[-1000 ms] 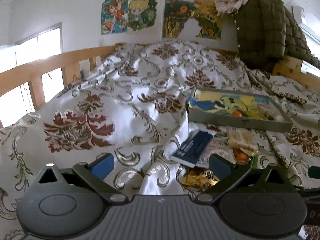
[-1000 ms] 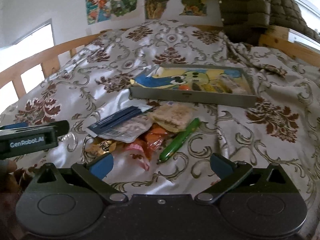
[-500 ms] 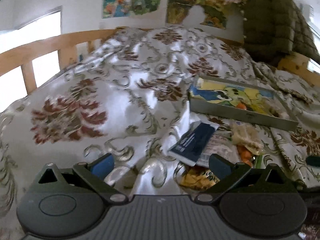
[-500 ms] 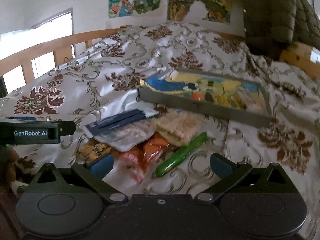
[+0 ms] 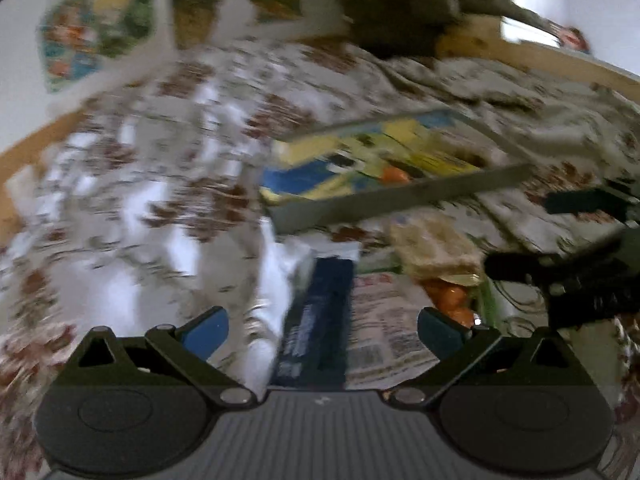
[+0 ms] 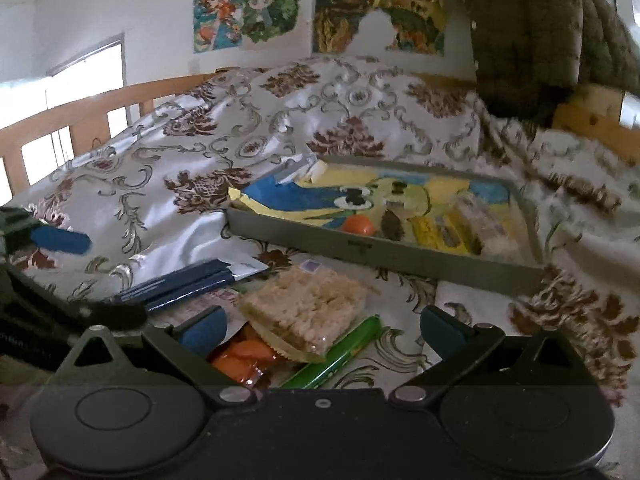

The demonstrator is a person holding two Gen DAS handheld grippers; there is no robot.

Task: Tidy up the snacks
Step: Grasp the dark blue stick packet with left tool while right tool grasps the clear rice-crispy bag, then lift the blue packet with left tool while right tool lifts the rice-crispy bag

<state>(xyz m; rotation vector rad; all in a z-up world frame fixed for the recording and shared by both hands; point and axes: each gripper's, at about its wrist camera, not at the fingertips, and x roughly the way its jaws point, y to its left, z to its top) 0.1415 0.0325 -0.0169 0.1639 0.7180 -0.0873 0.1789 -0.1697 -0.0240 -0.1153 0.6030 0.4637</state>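
Snacks heaped on the bed just ahead of both tongs, tray beyond.

The right tongs (image 6: 322,330) stand apart, holding nothing; between their tips lie a clear-wrapped rice crisp bar (image 6: 306,308), orange packets (image 6: 244,356) under it, and a green tube (image 6: 334,358) toward the right tip. The left tongs (image 5: 322,330), apart and empty in a blurred view, point over a dark blue packet (image 5: 320,312) lying on a white printed packet (image 5: 384,332). Past the heap sits the grey tray (image 6: 384,250), cartoon-lined, with snacks inside. A floral bedspread (image 6: 224,132) lies beneath everything; a green quilted jacket (image 6: 532,28) hangs far ahead to the right.
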